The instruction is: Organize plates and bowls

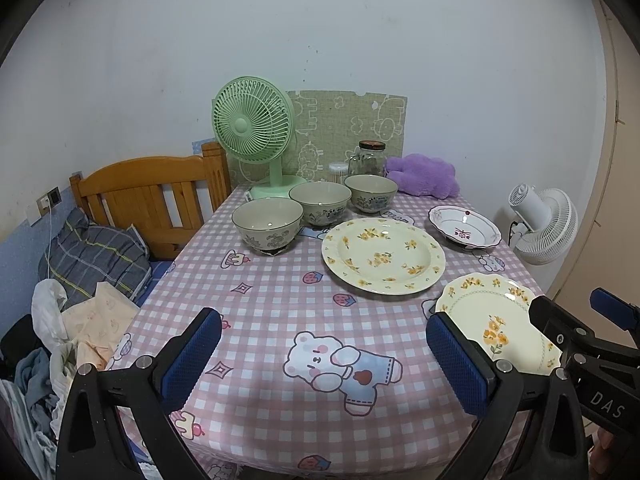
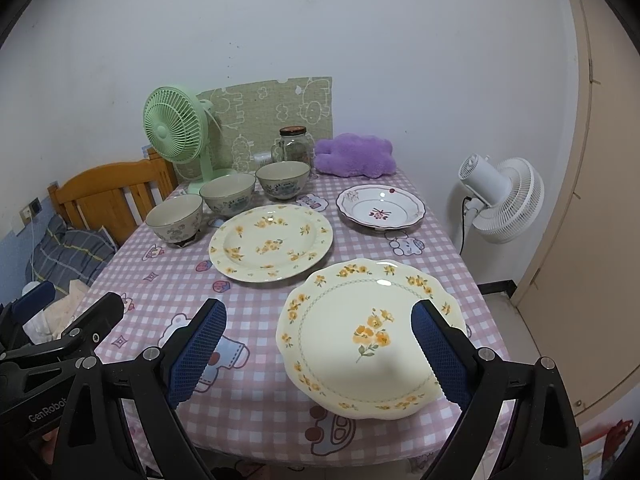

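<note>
Three beige bowls with dark floral prints stand in a diagonal row: left bowl [image 1: 267,222] [image 2: 175,217], middle bowl [image 1: 320,201] [image 2: 228,193], right bowl [image 1: 371,192] [image 2: 282,179]. A large cream plate with yellow flowers [image 1: 383,254] [image 2: 271,242] lies mid-table. A white plate with red marks [image 1: 465,225] [image 2: 380,210] sits far right. A scalloped cream plate [image 1: 496,322] [image 2: 370,336] lies near the front right edge. My left gripper [image 1: 322,354] hovers open over the tablecloth. My right gripper [image 2: 320,350] is open above the scalloped plate's near left part.
The table [image 1: 260,304] wears a pink checked cloth. At its back stand a green fan [image 1: 256,128], a glass jar [image 1: 367,159] and a purple plush [image 1: 424,174]. A wooden bed frame [image 1: 148,196] with bedding is left; a white fan [image 2: 500,196] stands right.
</note>
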Available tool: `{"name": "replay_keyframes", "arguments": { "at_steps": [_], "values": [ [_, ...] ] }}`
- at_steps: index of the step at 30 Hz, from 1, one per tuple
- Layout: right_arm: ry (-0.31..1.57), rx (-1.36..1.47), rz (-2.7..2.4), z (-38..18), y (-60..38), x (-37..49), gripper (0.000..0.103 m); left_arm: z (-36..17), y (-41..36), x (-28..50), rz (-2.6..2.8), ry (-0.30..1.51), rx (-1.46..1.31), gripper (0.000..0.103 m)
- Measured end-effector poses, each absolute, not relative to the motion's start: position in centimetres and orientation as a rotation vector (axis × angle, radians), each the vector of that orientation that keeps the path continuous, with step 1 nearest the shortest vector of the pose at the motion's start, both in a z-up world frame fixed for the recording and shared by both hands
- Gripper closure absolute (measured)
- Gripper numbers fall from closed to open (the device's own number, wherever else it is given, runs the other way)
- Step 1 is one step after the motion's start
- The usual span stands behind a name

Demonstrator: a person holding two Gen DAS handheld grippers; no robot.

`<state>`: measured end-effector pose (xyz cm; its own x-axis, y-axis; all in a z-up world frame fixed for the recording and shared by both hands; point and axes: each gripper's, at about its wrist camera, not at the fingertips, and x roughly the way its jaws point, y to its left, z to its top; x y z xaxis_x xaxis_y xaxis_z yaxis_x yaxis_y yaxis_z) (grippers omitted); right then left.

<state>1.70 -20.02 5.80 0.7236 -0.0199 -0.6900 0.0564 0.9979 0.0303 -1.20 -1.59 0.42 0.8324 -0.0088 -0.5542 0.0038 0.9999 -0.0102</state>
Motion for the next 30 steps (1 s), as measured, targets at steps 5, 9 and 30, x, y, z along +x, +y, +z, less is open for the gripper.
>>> {"name": "replay_keyframes", "arguments": {
  "at_steps": [5,9,30],
  "values": [
    [0.761,0.051,-0.043,5.76,-20.0,1.68,0.008,0.38,-1.57,-1.15,-0.007,0.589,-0.01,0.0],
    [0.763,0.052,-0.043,5.76,-20.1,1.78,0.008,0.39,-1.57,-1.13,-0.007,0.59,-0.009,0.0],
    [0.764,0.055,-0.051,5.43,-20.69,1.67,0.008,-0.49,-2.26,-1.44,-0.015,0.587,0.003,0.0]
  ]
}}
